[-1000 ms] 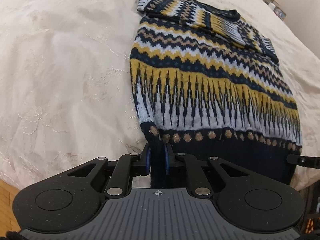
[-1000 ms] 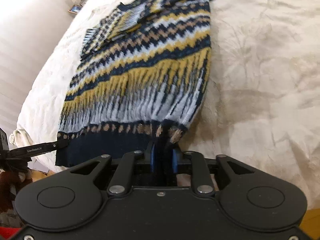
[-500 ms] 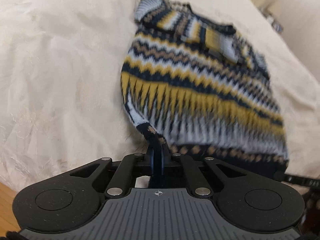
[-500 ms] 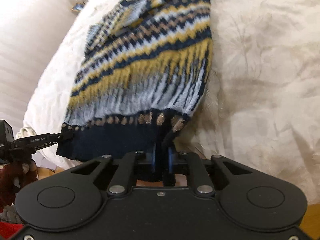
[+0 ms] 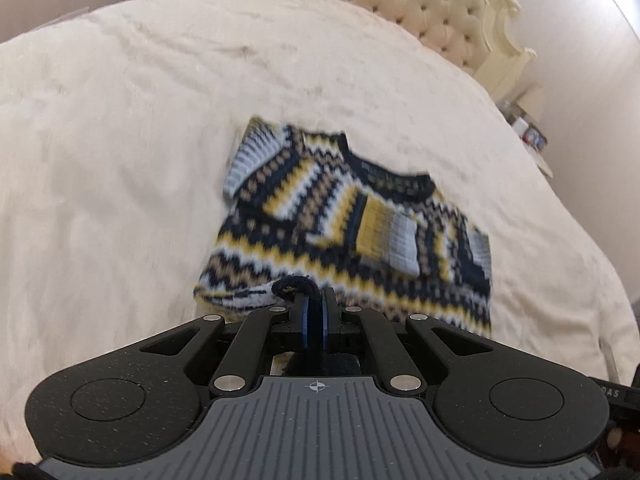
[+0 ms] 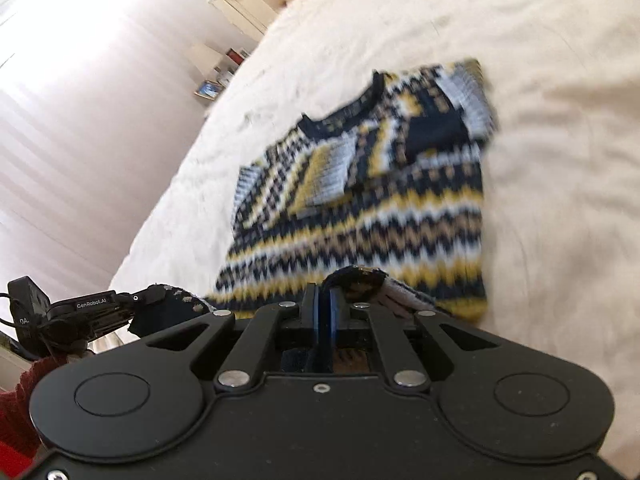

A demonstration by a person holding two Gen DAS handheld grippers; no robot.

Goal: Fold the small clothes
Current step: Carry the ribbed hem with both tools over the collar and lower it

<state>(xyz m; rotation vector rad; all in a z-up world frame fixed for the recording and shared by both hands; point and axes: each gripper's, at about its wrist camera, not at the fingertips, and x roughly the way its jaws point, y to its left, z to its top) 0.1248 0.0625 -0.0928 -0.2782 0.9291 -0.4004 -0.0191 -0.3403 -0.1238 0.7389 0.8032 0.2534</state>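
The patterned knit sweater (image 5: 352,232) is spread on the cream bedspread (image 5: 120,160), its navy hem raised off the cover. One hem corner is clamped in the left gripper (image 5: 315,312), the other in the right gripper (image 6: 322,308). "GenRobot.AI" is read on the left gripper in the right wrist view; a tufted headboard (image 5: 440,12) is noted beyond.
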